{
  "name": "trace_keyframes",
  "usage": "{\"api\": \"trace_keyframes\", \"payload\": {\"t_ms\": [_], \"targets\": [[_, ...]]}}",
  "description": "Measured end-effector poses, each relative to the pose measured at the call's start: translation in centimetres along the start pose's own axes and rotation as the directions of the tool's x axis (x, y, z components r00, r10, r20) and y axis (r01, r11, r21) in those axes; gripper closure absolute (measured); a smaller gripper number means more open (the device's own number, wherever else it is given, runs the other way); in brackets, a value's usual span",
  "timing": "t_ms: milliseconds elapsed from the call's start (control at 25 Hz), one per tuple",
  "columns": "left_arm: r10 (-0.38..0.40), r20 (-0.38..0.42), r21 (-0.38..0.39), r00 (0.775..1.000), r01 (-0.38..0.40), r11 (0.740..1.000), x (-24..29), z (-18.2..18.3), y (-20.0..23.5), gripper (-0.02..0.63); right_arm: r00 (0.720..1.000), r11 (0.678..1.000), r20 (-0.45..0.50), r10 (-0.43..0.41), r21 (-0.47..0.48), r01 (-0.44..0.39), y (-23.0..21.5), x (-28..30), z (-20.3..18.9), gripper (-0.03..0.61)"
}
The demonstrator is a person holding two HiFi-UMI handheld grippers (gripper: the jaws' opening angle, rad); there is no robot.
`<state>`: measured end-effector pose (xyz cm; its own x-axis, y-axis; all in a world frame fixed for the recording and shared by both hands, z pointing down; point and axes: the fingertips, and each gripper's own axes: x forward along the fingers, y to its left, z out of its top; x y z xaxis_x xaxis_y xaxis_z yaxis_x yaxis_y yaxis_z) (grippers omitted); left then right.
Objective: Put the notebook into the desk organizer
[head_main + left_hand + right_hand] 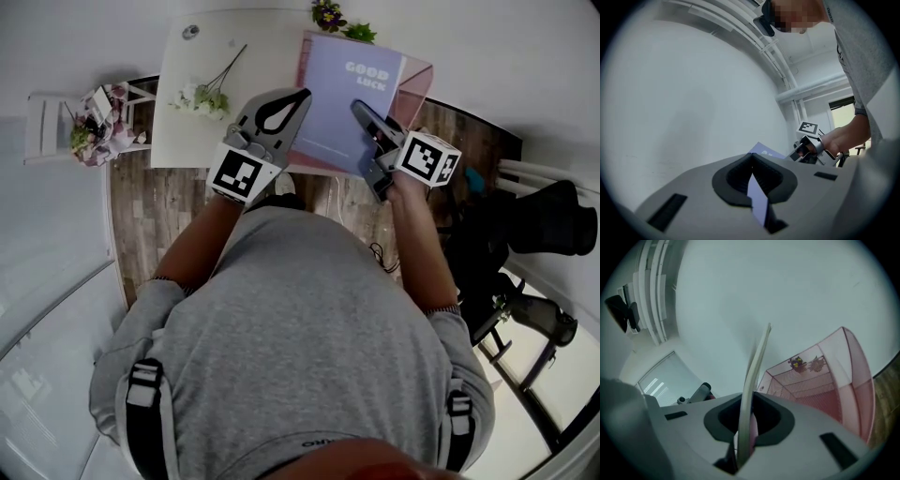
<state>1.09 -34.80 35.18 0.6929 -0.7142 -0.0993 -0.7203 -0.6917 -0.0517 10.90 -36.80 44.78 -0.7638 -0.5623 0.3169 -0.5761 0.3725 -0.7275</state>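
**Now carrying the notebook, not yet in the organizer**

Notebook (352, 98) is hanging in the air over the far right part of the table (187, 75). Its lavender cover is facing up, and in the head view it is overlapping the pink mesh organizer (419, 86) standing behind it. It is not inside yet.

Left gripper (300, 94) is pinching the notebook's left edge, with its jaws closed on the thin sheet. Right gripper (360, 108) is clamping the near right side the same way. In the right gripper view the book is running edge-on between the jaws, and the organizer's open mouth is showing just to the right.

The main risk probably lies in having two grips on one limp book. If the hands are pulling apart or twisting against each other, the cover could be buckling or sliding out of one pair of pads.

A lower corner catching on the mesh rim could also be tipping the light organizer or shoving it toward the table's right edge, which it is standing near.

The flowers (202, 97) are lying well apart to the left and seem to be out of harm's way.
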Motion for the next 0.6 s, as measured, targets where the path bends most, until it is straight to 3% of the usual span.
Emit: {"api": "trace_keyframes", "payload": {"t_ms": [600], "targets": [[0.012, 0.004, -0.011, 1.000, -0.011, 1.000, 0.7, -0.7, 2.8, 0.595, 0.980, 0.982, -0.116, -0.159, -0.121, 0.145, -4.3, 2.7, -1.6, 0.517]]}}
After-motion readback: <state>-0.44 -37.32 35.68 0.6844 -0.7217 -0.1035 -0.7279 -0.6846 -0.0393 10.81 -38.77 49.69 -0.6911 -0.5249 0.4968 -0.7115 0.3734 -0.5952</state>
